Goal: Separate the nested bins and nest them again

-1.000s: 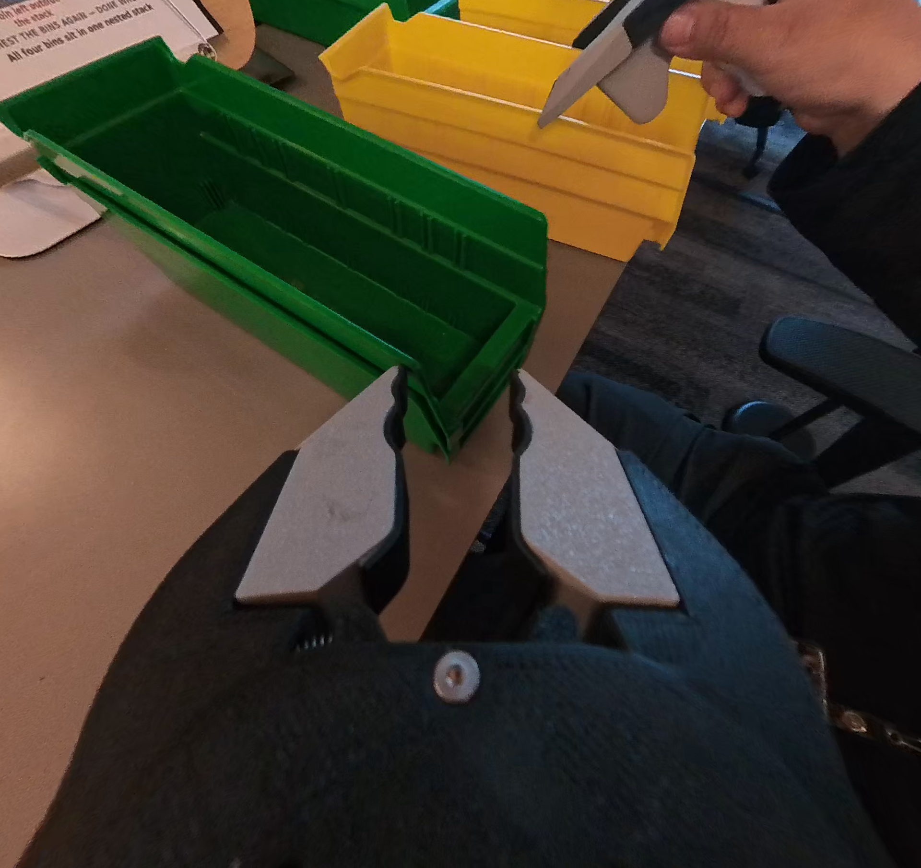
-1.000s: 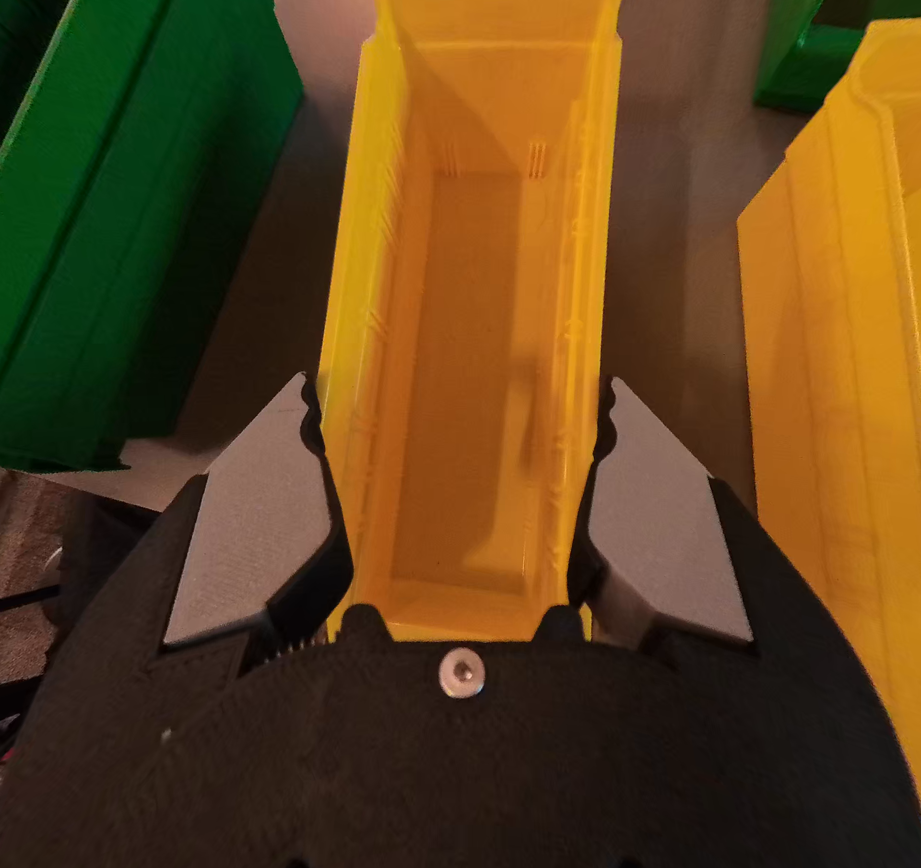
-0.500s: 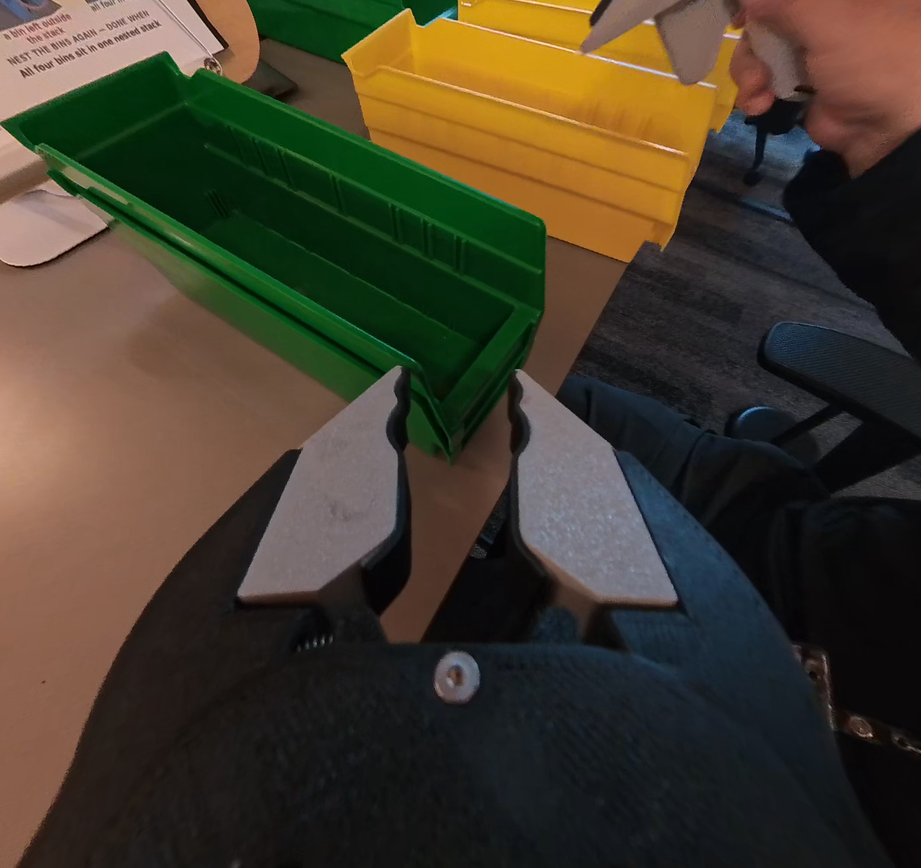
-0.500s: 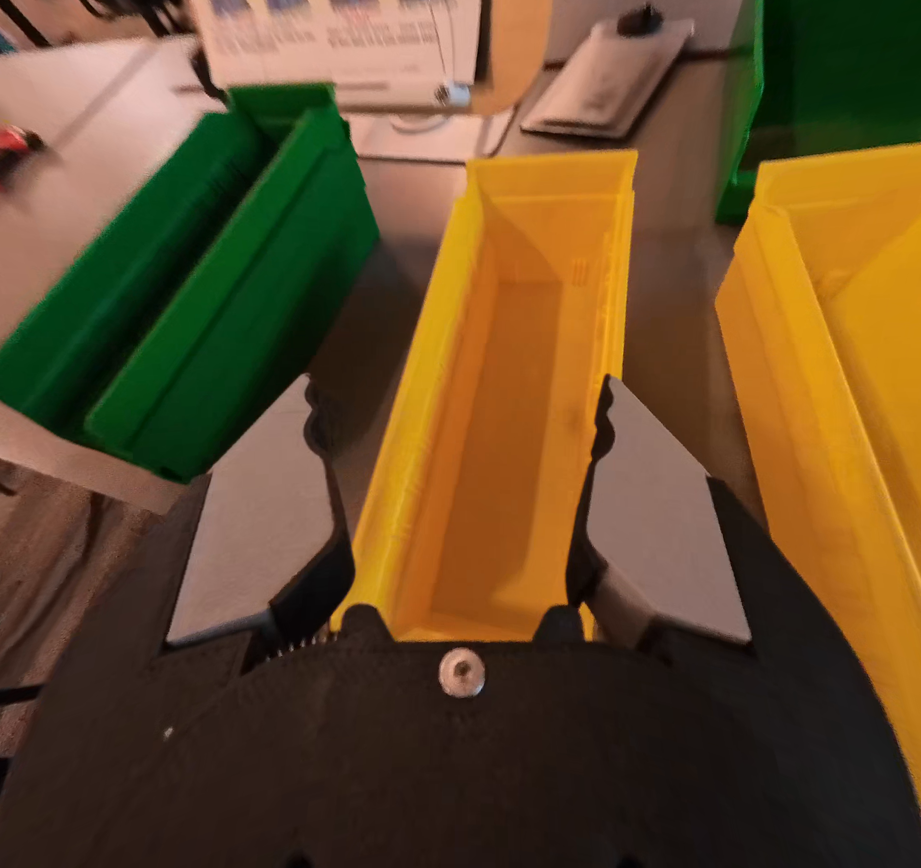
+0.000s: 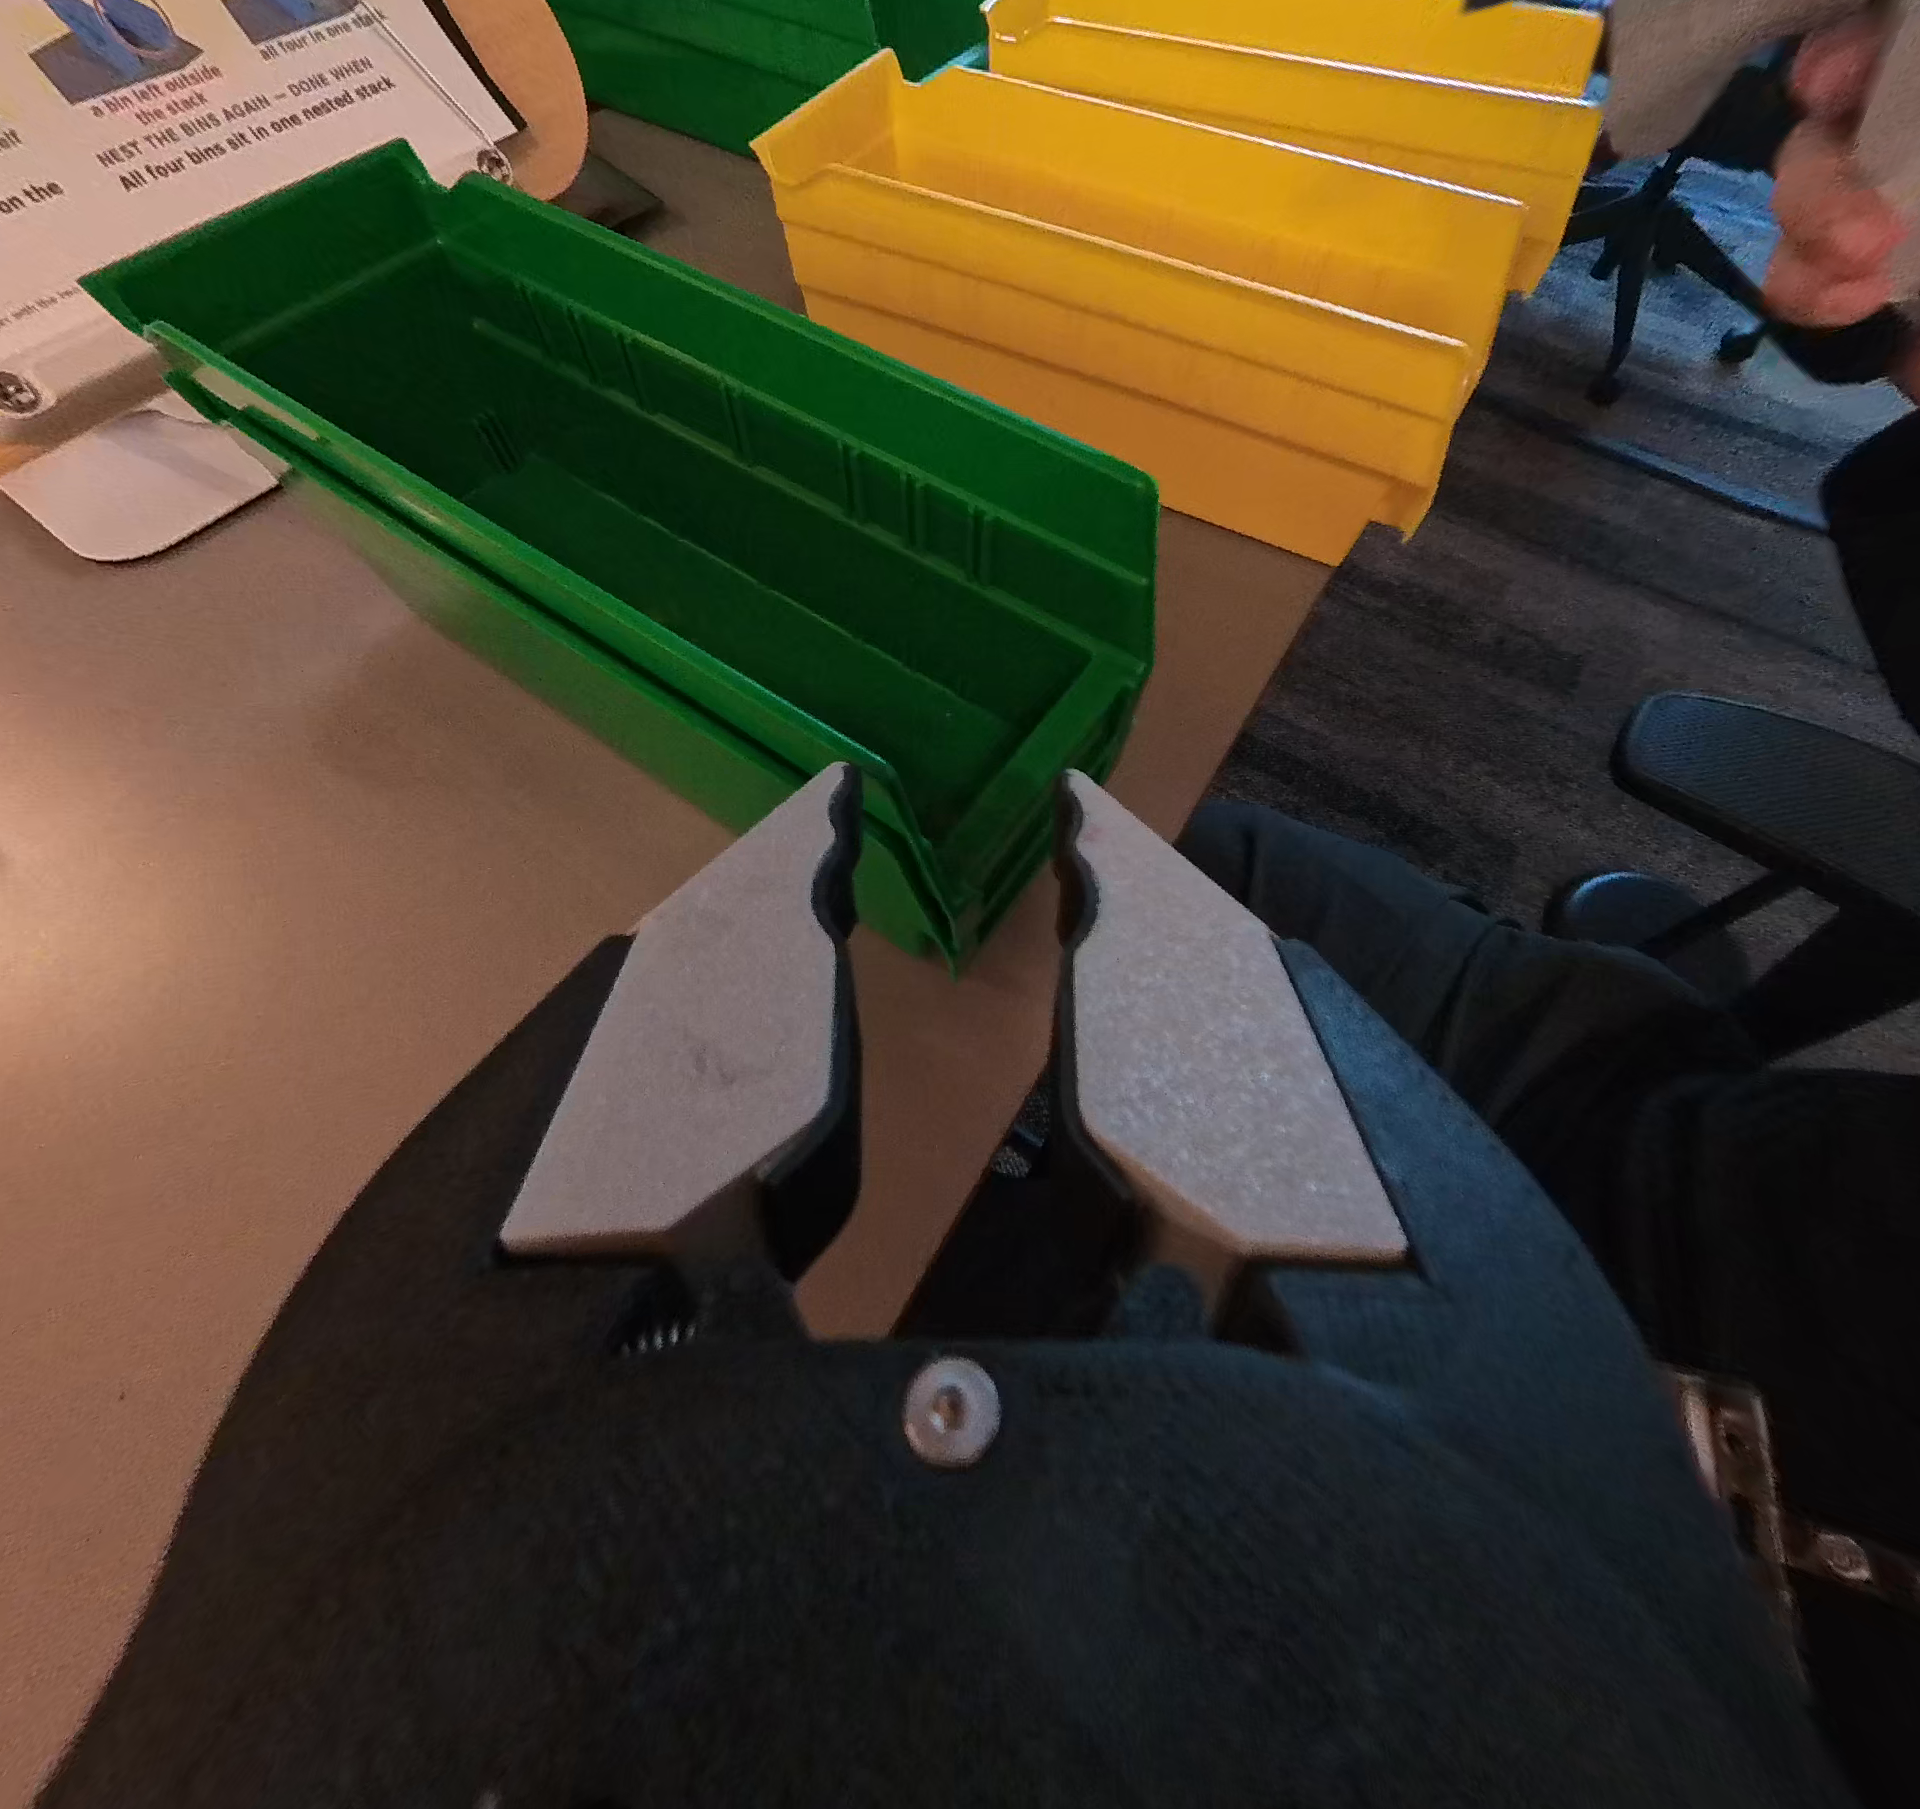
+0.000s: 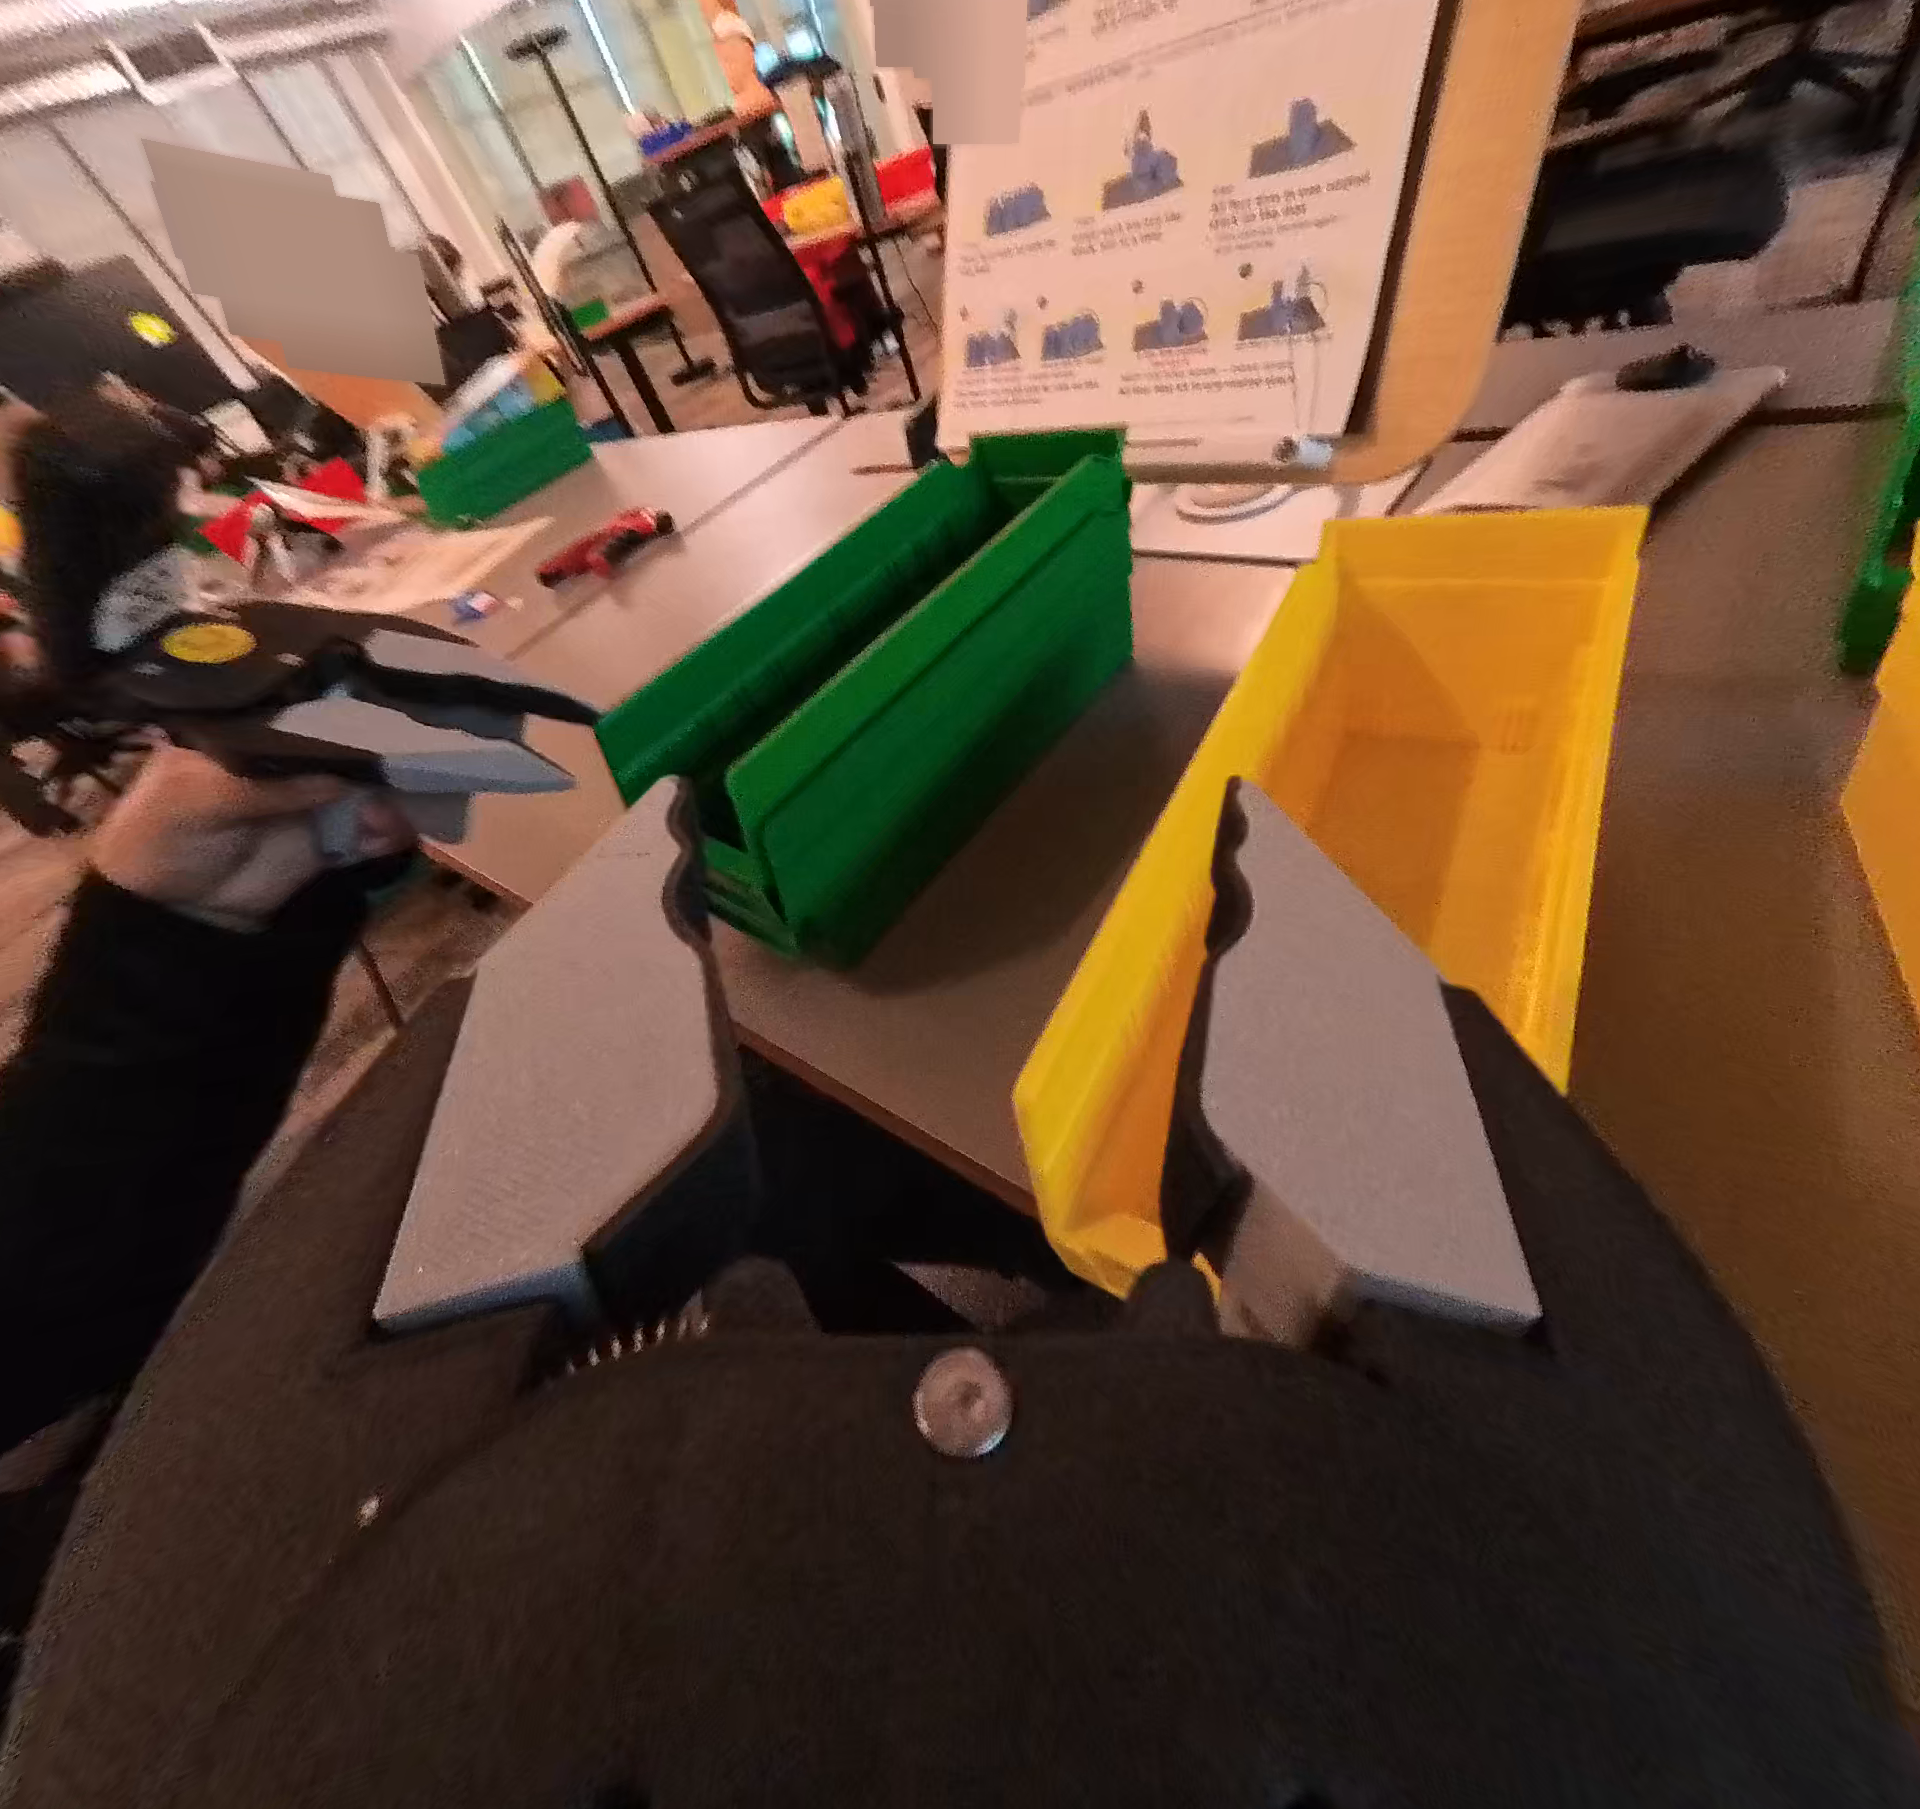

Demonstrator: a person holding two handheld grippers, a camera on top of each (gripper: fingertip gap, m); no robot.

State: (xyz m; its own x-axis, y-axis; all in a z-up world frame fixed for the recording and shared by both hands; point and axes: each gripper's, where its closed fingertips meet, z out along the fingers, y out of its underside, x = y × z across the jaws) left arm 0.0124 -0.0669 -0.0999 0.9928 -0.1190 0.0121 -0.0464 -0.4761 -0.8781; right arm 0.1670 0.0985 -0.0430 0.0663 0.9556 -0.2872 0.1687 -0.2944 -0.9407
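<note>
Left claw [image 5: 954,855] open | green bins [image 5: 665,512] nested, long, ribbed

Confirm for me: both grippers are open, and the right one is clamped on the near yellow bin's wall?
Not quite. The right gripper is open but grips nothing; its jaws stand apart above the table edge, beside the near yellow bin, as the right wrist view shows. The left gripper is open too.

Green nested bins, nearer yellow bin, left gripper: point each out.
green nested bins [image 5: 665,533], left wrist view, inner long wall.
nearer yellow bin [image 6: 1392,783], right wrist view, inside floor.
left gripper [image 5: 951,850], left wrist view, midway between fingertips.
</note>
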